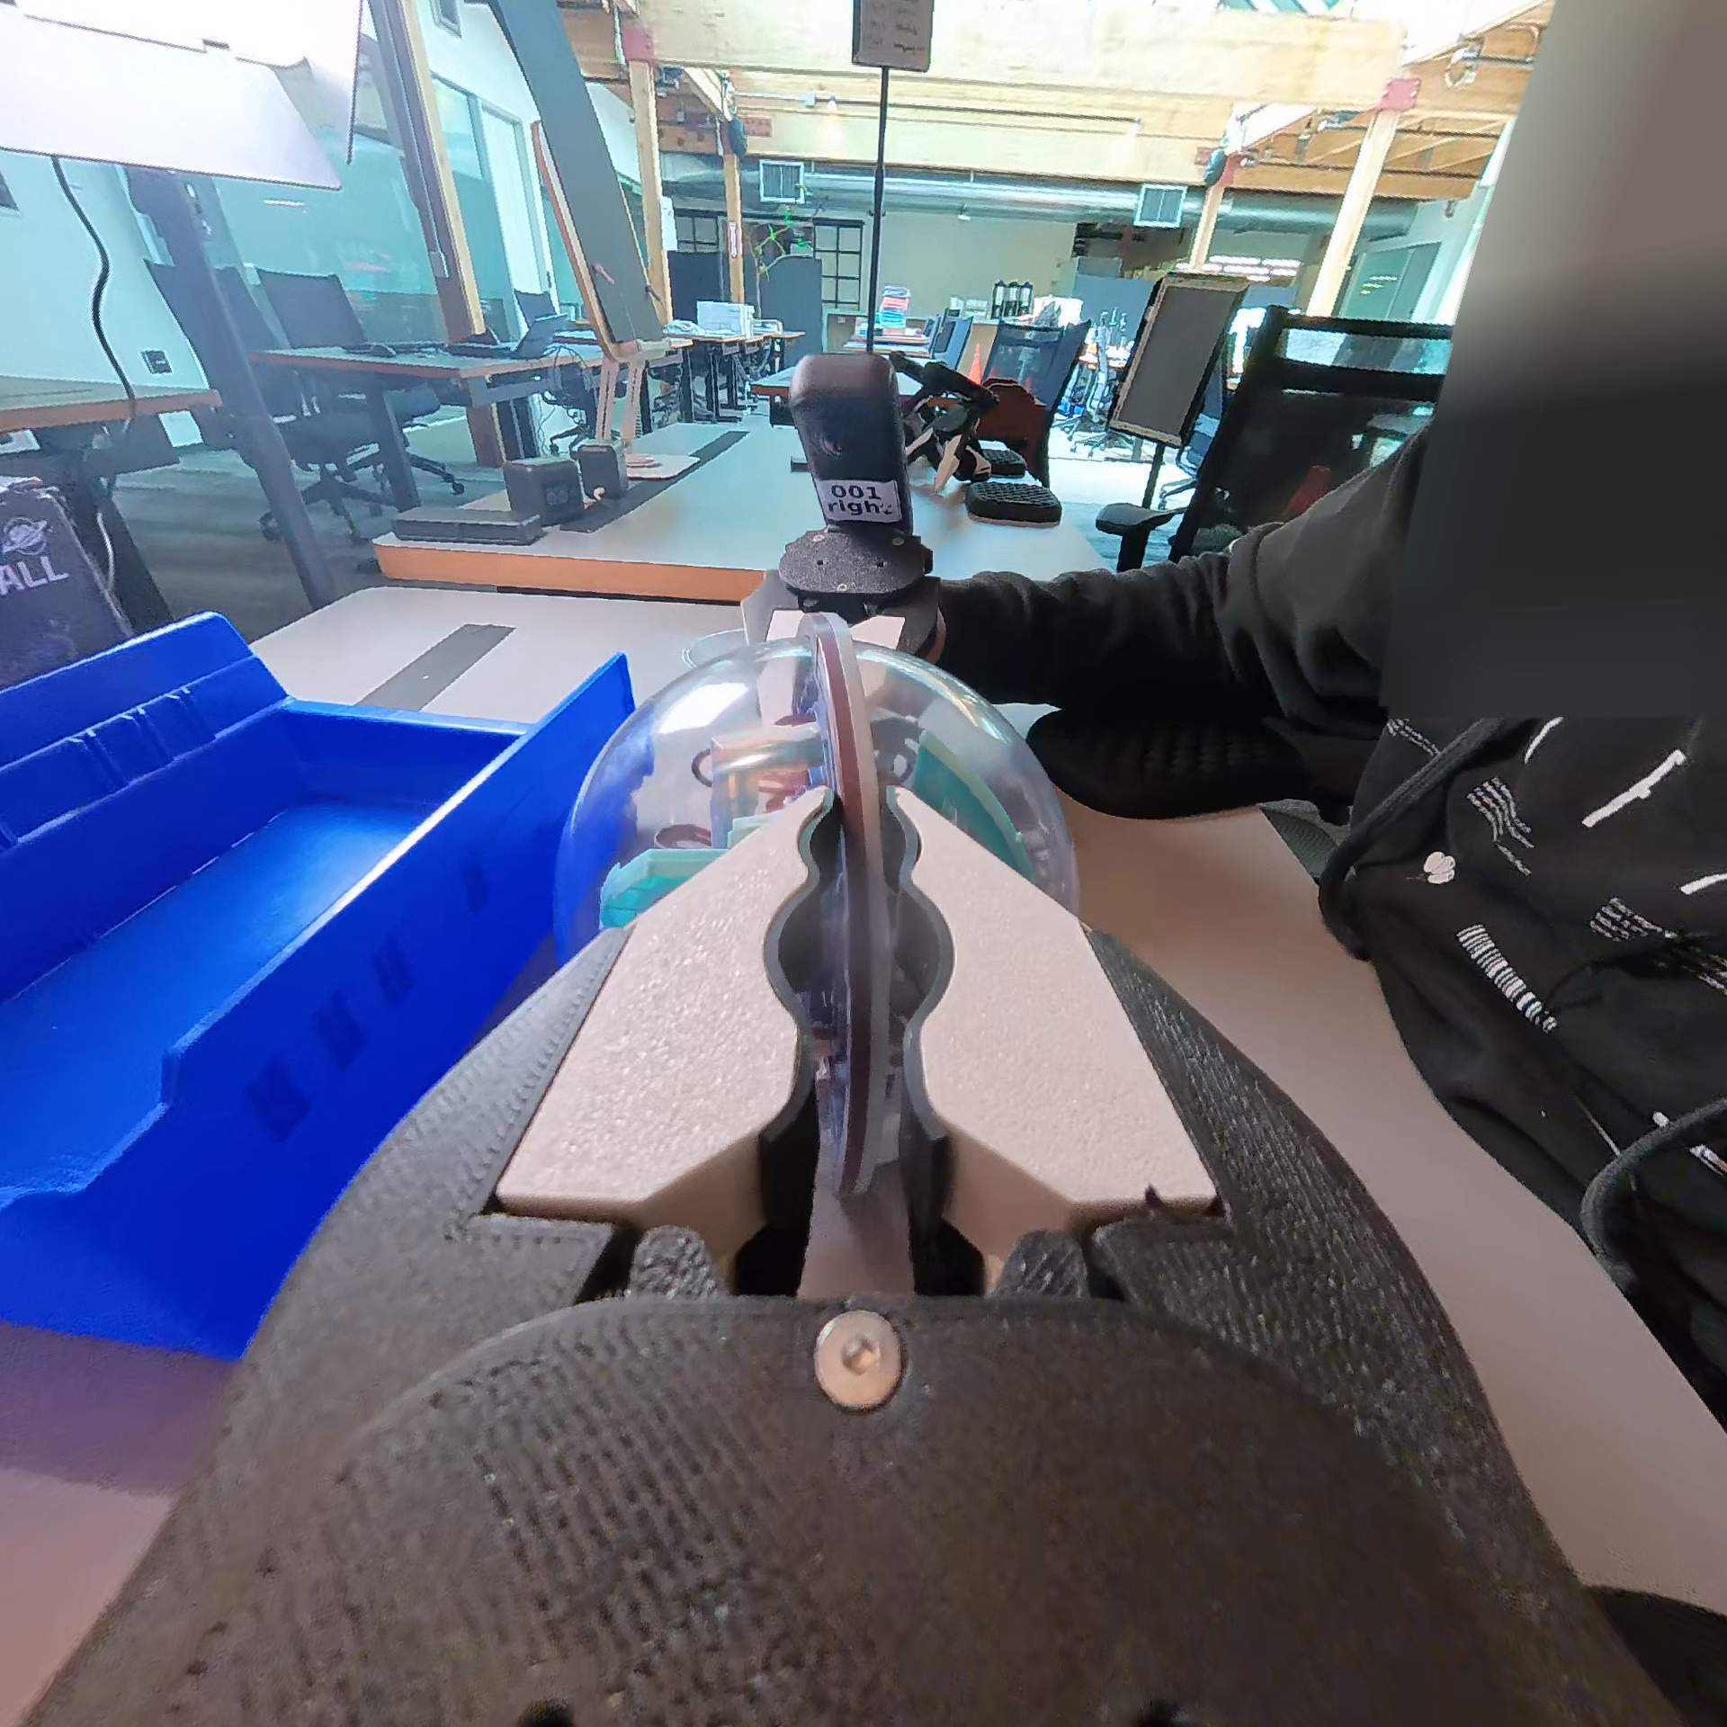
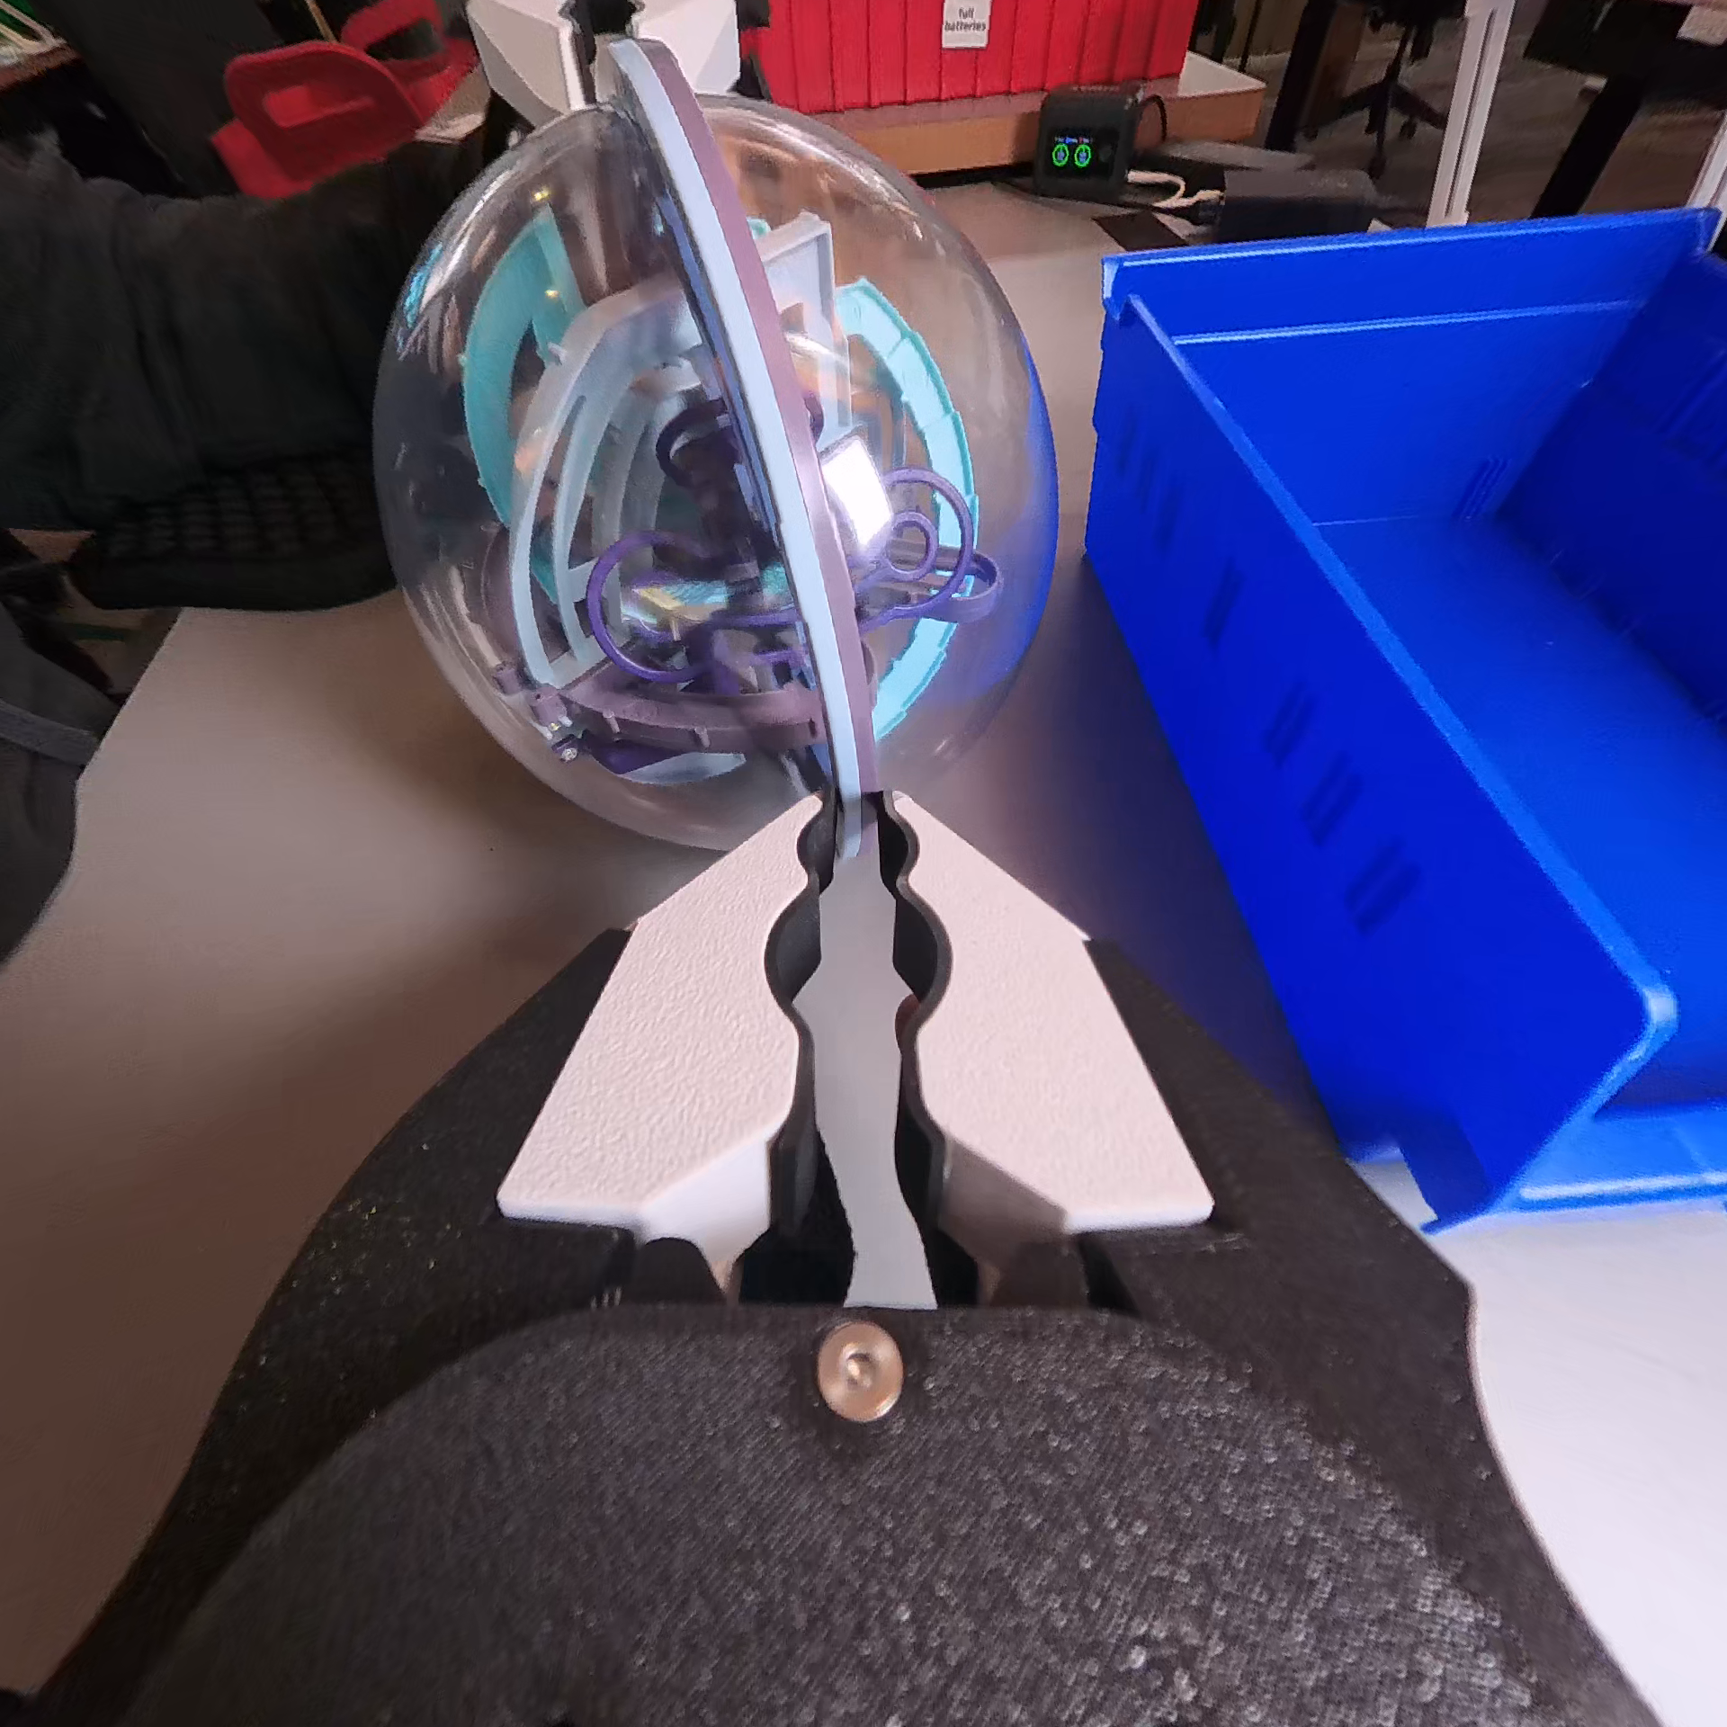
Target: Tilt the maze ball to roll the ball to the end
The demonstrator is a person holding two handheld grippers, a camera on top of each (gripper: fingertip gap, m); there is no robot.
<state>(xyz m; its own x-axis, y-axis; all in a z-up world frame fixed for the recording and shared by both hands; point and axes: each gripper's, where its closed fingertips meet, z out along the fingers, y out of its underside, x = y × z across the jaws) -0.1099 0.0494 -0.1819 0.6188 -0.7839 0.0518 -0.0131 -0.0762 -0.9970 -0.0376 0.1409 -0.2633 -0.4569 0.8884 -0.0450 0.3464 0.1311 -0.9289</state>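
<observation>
A: Where did the maze ball [image 2: 710, 467] stand at that moment?

B: It was on the pale worktop [image 2: 280, 888], or only just above it, just beside the blue bin [image 2: 1402, 654] and near the edge where the person's dark sleeve [image 1: 1168, 635] lay. Its flat ring [image 2: 748, 421] ran nearly upright, leaning a little.

A: And the two tools?

B: The left gripper [image 1: 855, 822] had its jaws clenched on the ring at the near side of the sphere, the rim running deep down the slot between them. The right gripper [image 2: 852, 813] was pinching the same ring from the opposite side, with only the tips of its jaws on the rim. In the left wrist view it [image 1: 846, 626] showed beyond the top of the sphere.

A: So the hold was settled. How much of the job was done?

B: The grasp, as I judged it: both sides were gripped and the sphere was ready to be tipped. The rolling itself looked mostly ahead.

A: Could you see the little ball inside?

B: Not with any confidence. Among the teal tracks [image 2: 505, 374] and purple loops [image 2: 635, 607] there was glare and clutter, so I could not tell where it sat, nor how near the end it was
</observation>
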